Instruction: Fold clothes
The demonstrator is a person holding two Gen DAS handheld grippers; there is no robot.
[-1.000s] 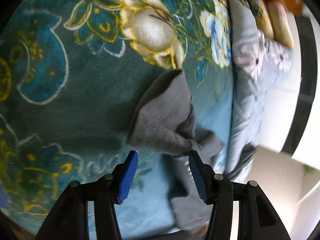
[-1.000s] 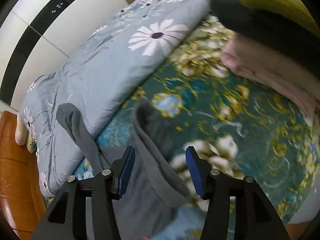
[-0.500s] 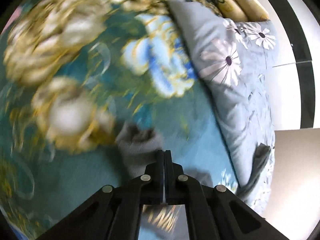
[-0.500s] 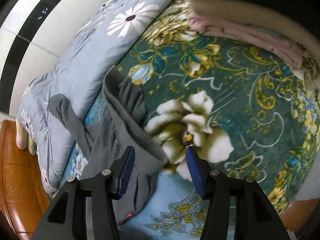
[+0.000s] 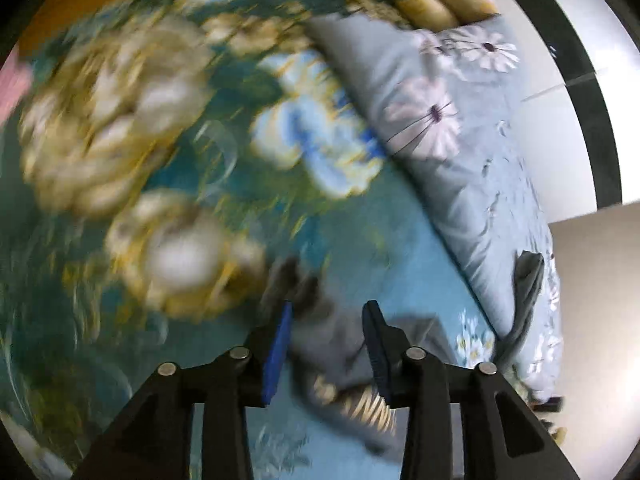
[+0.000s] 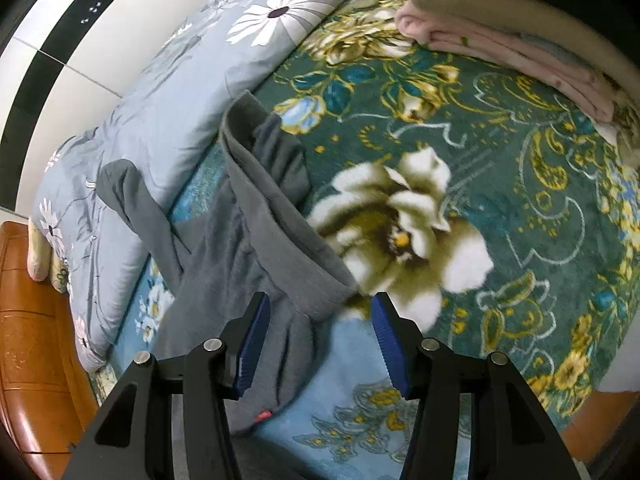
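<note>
Right wrist: one grey garment (image 6: 248,248)

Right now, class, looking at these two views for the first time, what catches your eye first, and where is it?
The crumpled grey knit garment lies on the teal floral blanket, one sleeve draped over the pale blue daisy-print quilt at the left. A big white-and-gold printed flower sits beside it. The open right gripper hovers above its hem; folded pink clothes lie behind.
</note>
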